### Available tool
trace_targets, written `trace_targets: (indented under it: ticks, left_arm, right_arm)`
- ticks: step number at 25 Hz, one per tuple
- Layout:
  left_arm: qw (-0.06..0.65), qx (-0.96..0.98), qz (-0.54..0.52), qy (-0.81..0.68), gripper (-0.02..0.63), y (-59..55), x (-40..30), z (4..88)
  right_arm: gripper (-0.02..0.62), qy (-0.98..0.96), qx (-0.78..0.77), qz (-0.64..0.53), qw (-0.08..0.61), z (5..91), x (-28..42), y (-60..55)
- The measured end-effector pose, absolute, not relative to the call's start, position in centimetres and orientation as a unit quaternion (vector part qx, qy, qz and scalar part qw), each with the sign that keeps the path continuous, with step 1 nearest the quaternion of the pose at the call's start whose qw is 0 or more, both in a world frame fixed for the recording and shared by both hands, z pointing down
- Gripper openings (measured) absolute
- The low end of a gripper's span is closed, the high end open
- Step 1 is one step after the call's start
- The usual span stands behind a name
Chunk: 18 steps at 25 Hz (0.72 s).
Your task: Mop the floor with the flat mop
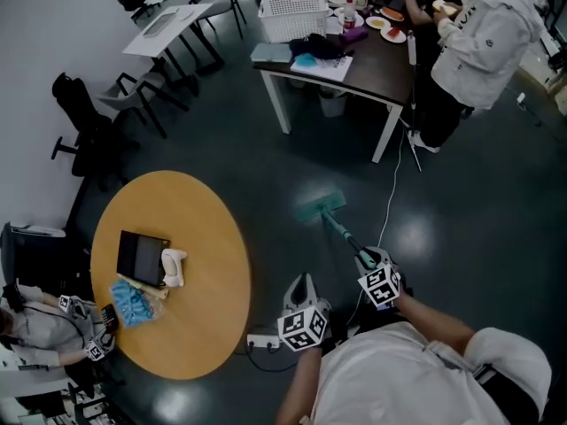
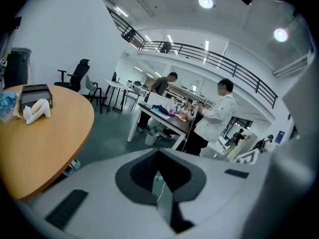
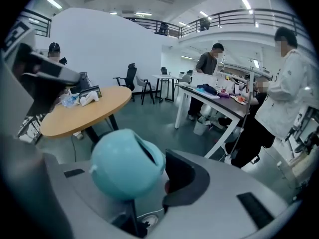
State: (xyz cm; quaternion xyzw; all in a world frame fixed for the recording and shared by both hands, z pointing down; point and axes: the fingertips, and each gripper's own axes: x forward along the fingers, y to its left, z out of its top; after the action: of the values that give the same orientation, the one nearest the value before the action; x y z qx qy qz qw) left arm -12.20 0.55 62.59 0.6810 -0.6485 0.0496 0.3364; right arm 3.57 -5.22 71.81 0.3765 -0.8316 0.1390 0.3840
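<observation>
The flat mop lies with its teal head [image 1: 319, 205] on the dark floor in front of the dark table. Its handle [image 1: 341, 235] slants back toward me. My right gripper [image 1: 376, 271] is shut on the upper part of that handle. In the right gripper view the handle's round teal end cap [image 3: 127, 168] fills the space between the jaws of my right gripper [image 3: 149, 183]. My left gripper [image 1: 303, 292] hangs to the left of the handle, apart from it, jaws together and holding nothing. My left gripper [image 2: 160, 179] shows only a thin slit between its dark pads.
A round wooden table [image 1: 208, 317] stands at my left with a black box, a white object and a blue bag on it. A power strip [image 1: 261, 341] and a white cable [image 1: 391, 197] lie on the floor. A person in white [image 1: 487, 47] stands beside the dark table [image 1: 372, 78]. Chairs [image 1: 84, 122] stand at the far left.
</observation>
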Motion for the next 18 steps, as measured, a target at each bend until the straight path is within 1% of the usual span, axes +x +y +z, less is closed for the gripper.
trace_targets:
  ticks: [4,9,13,18]
  left_arm:
    - [0.334,0.680,0.037,-0.651,0.005,0.2,-12.7,62.0]
    - [0.339,0.679,0.037,-0.650,0.005,0.4,-12.9,62.1]
    - [0.349,0.677,0.042,-0.647,0.005,1.0,-12.6,62.7]
    - [0.360,0.673,0.051,-0.644,0.005,1.8,-12.5,63.3]
  right_arm:
    - [0.114,-0.828,0.381,0.141,0.386,71.4,6.0,-1.2]
    - [0.114,-0.846,0.378,0.113,0.359,72.0,4.4,-0.9]
    - [0.115,-0.851,0.384,0.099,0.345,74.0,1.8,-4.2]
    - [0.115,-0.845,0.401,0.090,0.342,77.6,-1.9,-12.7]
